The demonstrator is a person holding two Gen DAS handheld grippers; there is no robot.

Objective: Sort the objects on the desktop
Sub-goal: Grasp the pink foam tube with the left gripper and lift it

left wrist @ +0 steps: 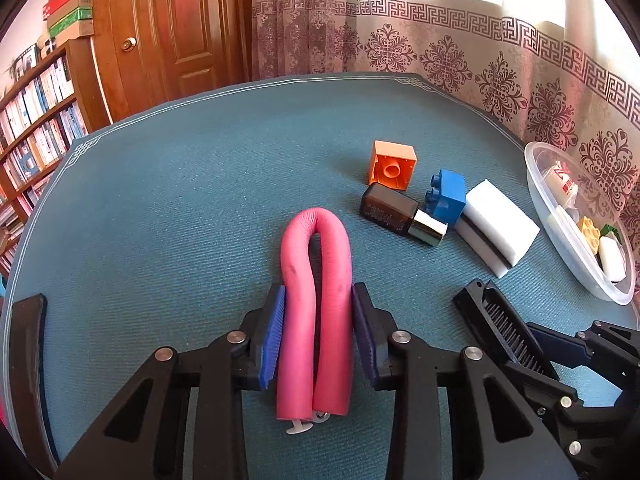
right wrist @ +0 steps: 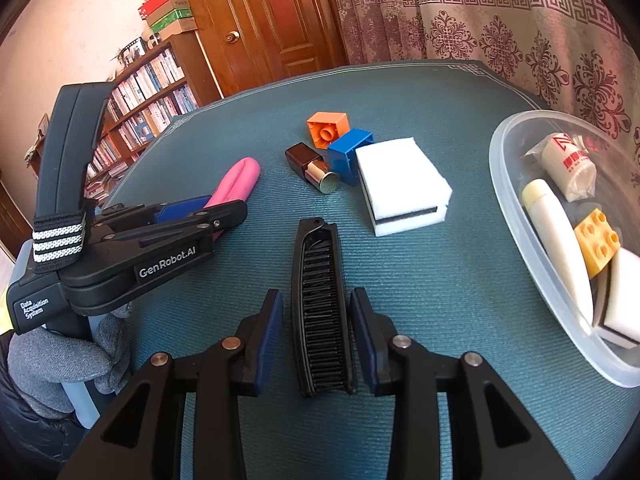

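Note:
A pink foam roller [left wrist: 314, 300], bent into a U, lies on the teal table mat [left wrist: 180, 208]. My left gripper [left wrist: 318, 300] has its blue pads on both sides of it, pressed against it. A black folding comb [right wrist: 320, 312] lies between the pads of my right gripper [right wrist: 316, 308], with small gaps on each side. The roller also shows in the right wrist view [right wrist: 236, 180], and the comb shows in the left wrist view [left wrist: 504, 332]. A clear plastic bowl [right wrist: 520, 216] at the right holds a yellow brick, a white tube, a wrapped roll and a sponge.
Beyond the grippers lie an orange brick [right wrist: 328, 128], a blue brick [right wrist: 348, 152], a brown bottle with a silver cap [right wrist: 312, 168] and a white sponge [right wrist: 400, 188]. A curtain, a wooden door and a bookshelf stand behind the table.

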